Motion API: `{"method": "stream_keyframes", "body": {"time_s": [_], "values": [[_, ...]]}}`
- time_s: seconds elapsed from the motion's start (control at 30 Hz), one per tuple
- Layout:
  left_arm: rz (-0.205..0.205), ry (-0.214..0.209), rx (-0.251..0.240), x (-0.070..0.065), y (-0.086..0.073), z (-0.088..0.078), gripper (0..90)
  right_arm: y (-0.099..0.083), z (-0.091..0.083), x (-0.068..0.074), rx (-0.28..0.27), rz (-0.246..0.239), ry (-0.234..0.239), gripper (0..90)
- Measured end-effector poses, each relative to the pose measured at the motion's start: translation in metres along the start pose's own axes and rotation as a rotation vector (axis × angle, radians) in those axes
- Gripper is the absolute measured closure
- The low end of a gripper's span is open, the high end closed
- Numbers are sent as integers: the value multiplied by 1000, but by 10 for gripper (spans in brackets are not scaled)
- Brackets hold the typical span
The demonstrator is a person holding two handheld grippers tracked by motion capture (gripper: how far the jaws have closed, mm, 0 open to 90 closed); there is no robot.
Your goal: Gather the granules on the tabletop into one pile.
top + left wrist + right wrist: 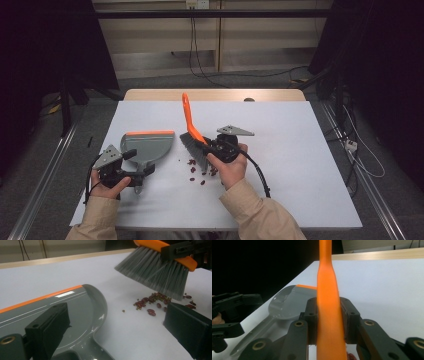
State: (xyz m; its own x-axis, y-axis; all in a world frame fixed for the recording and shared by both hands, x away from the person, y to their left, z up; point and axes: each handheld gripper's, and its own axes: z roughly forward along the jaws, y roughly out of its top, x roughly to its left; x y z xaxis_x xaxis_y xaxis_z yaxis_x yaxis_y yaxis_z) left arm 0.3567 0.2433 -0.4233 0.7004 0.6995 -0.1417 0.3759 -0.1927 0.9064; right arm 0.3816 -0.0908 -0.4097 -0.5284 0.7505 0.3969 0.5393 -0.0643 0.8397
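Brush (pixel 194 135), orange-handled with grey bristles, stands tilted over scattered red beans (pixel 197 172) on the white worktop (pixel 300 165), its handle clamped in the right gripper (pixel 212 148) jaws. Just left lies a grey dustpan (pixel 150 145); the left gripper (pixel 134 172) jaws stand wide around its handle.

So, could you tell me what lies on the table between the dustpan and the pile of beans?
Bare white table separates the dustpan from the beans, save one stray bit; the left gripper view shows it.
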Motion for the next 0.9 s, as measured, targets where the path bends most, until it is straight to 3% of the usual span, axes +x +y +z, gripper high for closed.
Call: {"method": "stream_keyframes", "body": {"time_s": [0.27, 0.53, 0.67, 0.73, 0.9], "values": [[4, -1, 1, 0, 0, 0, 59, -10, 9, 17, 29, 24, 23, 714], [5, -1, -2, 0, 1, 0, 59, -32, 19, 32, 87, 105, 56, 714], [11, -2, 1, -1, 1, -1, 59, -40, 28, 30, 119, 86, -18, 714], [7, 2, -4, -1, 1, -1, 59, -39, 28, 25, 137, 121, -39, 713], [8, 3, -5, 0, 1, -1, 59, -39, 25, 17, 156, 131, -77, 710]]}}
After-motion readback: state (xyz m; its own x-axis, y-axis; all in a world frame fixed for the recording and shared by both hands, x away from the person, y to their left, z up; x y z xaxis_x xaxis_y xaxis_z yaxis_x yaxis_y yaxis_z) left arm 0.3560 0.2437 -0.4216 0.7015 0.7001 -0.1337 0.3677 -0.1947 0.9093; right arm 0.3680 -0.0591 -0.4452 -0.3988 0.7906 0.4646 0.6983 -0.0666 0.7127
